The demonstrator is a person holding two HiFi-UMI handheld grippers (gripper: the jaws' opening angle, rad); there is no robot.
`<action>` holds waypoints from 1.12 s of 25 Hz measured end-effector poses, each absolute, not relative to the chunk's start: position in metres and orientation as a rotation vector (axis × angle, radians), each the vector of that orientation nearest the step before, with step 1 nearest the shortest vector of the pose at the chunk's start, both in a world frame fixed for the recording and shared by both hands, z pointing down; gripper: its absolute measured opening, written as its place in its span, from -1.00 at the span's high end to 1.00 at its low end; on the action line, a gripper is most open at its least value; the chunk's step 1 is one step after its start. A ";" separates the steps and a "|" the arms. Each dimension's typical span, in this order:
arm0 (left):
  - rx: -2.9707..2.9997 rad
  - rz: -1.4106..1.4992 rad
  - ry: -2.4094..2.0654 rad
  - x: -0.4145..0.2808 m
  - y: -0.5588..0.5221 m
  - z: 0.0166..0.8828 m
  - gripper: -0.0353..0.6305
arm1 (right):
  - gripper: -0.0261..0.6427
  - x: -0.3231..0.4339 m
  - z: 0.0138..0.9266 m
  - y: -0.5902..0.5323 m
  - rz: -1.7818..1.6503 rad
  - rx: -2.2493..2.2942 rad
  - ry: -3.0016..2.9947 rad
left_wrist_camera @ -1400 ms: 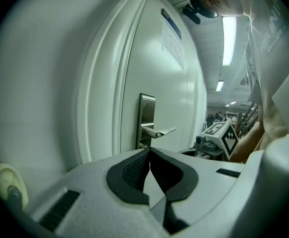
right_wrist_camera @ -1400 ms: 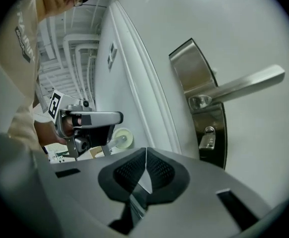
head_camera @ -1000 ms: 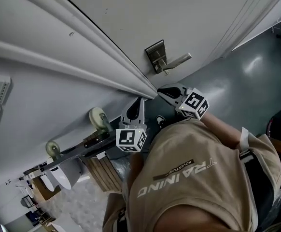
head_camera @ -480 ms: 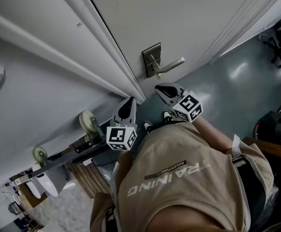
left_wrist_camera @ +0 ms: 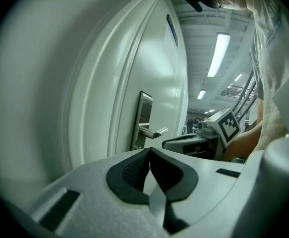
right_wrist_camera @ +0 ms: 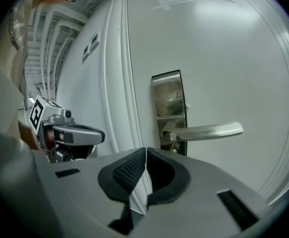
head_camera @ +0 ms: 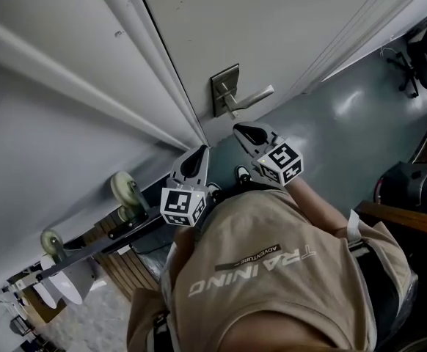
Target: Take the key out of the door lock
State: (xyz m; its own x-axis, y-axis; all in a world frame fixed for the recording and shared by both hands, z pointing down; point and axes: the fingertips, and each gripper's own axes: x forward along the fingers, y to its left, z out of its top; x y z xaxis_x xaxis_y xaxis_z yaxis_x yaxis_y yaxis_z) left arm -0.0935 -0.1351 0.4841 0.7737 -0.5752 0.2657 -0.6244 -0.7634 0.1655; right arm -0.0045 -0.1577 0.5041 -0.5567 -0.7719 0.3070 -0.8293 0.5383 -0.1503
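The white door carries a metal lock plate (head_camera: 224, 86) with a lever handle (head_camera: 253, 97). A small metal piece (head_camera: 232, 113) pokes out just below the lever; I cannot tell if it is the key. My right gripper (head_camera: 243, 130) is shut and empty, a short way below the plate. My left gripper (head_camera: 199, 152) is shut too, lower left by the door frame. In the right gripper view the plate (right_wrist_camera: 168, 108) and lever (right_wrist_camera: 209, 131) lie straight beyond the closed right gripper (right_wrist_camera: 146, 150). In the left gripper view the plate (left_wrist_camera: 144, 118) shows beyond the left gripper (left_wrist_camera: 149, 150).
The door frame's mouldings (head_camera: 136, 57) run diagonally at left. A cart with pale wheels (head_camera: 125, 191) stands against the wall, lower left. An office chair (head_camera: 419, 46) and a dark bag (head_camera: 404, 185) sit on the grey floor at right. A person's beige shirt (head_camera: 272, 270) fills the bottom.
Both grippers have come a little nearer the lock plate, and the head view has swung so that the door sits lower left. The jaws stayed shut throughout.
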 end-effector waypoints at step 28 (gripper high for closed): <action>2.670 0.241 -1.072 -0.101 -0.135 0.475 0.87 | 0.88 0.022 0.493 -0.158 0.357 1.351 -2.553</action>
State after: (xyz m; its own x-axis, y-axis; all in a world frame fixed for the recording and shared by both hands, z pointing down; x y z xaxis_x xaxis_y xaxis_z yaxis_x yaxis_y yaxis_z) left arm -0.1008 -0.1354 0.4753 0.7149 -0.6548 0.2453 -0.6968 -0.6965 0.1714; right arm 0.0216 -0.1577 0.4925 -0.5482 -0.7756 0.3131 -0.8317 0.5451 -0.1057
